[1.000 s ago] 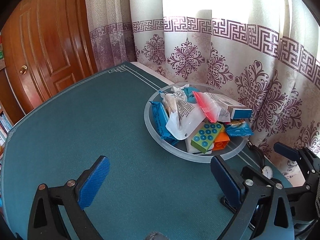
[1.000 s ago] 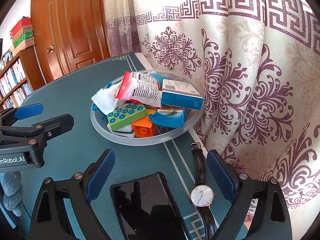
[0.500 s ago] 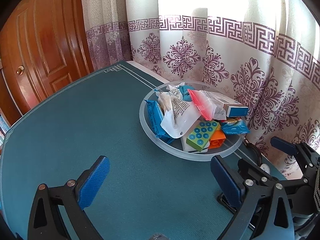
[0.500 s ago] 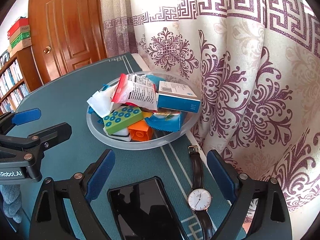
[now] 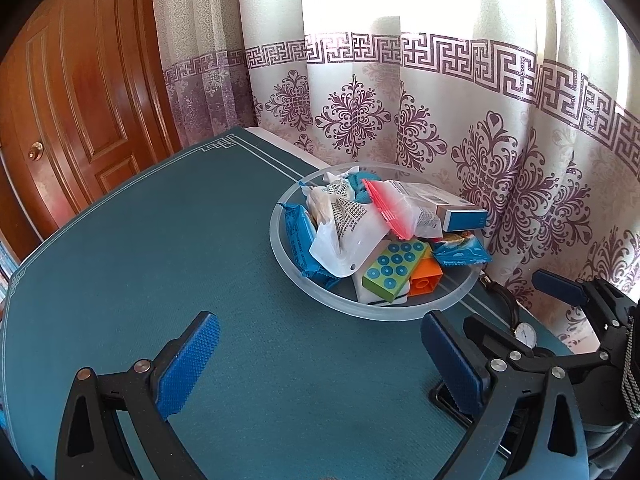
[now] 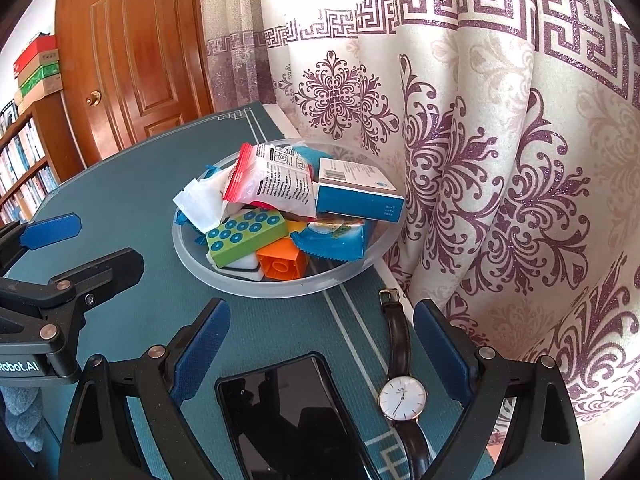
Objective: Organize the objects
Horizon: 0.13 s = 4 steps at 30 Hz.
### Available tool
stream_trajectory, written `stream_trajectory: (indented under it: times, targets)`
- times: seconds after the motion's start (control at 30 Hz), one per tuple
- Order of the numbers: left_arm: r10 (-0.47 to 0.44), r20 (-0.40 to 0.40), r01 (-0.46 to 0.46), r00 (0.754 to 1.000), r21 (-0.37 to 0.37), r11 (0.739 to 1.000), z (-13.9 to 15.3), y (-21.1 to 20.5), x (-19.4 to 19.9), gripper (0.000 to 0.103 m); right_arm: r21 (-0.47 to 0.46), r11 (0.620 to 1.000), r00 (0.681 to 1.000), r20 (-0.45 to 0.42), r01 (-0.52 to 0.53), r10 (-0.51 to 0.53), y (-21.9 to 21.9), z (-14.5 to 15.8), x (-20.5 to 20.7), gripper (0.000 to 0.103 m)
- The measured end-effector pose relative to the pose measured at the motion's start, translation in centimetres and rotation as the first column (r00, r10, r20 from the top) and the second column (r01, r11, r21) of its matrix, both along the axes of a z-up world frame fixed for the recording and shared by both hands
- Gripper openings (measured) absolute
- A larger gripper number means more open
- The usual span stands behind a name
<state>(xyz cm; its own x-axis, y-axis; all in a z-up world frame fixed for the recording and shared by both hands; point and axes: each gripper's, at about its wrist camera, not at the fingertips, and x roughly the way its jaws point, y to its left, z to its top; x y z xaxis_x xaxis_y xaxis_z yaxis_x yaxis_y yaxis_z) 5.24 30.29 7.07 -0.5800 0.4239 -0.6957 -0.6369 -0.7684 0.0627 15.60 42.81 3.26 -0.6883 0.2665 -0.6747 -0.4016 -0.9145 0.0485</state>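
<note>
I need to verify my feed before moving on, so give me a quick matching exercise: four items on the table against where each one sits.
Things:
1. wristwatch
2. phone
3. green block
4. blue-and-white box

Places:
A. on top of the pile in the bowl, curtain side
B. flat on the mat, beside the curtain
C. in the bowl, resting on the orange block
D. flat on the mat, left of the wristwatch

Pairs: 1-B, 2-D, 3-C, 4-A

The smartphone (image 6: 296, 420) runs off the near edge of the right wrist view, as does the watch (image 6: 402, 398) strap. In the left wrist view, the right gripper (image 5: 516, 312) hides most of the watch. The white block (image 6: 244, 266) lies mostly buried in the bowl (image 6: 280, 284).
</note>
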Motion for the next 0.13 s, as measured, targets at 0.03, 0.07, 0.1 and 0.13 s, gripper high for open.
stream_trajectory:
  times: [0.03,0.07,0.1,0.13]
  targets:
    - [-0.001,0.001,0.001,1.000,-0.001,1.000,-0.02,0.01,0.01,0.103,0.000,1.000,1.000,0.000,-0.001,0.001,0.01,0.00,0.00,0.094]
    - [-0.002,0.003,0.002,1.000,-0.002,1.000,-0.06,0.00,-0.04,0.103,0.000,1.000,1.000,0.000,-0.001,0.001,0.01,-0.01,0.00,0.094]
    - [0.000,0.005,0.000,1.000,-0.004,1.000,-0.10,-0.01,-0.09,0.103,0.000,1.000,1.000,0.001,-0.001,0.001,0.00,-0.01,0.00,0.094]
    - [0.005,0.009,-0.005,1.000,-0.006,1.000,-0.15,-0.04,-0.18,0.103,-0.001,1.000,1.000,0.001,-0.002,0.002,-0.01,-0.03,0.03,0.094]
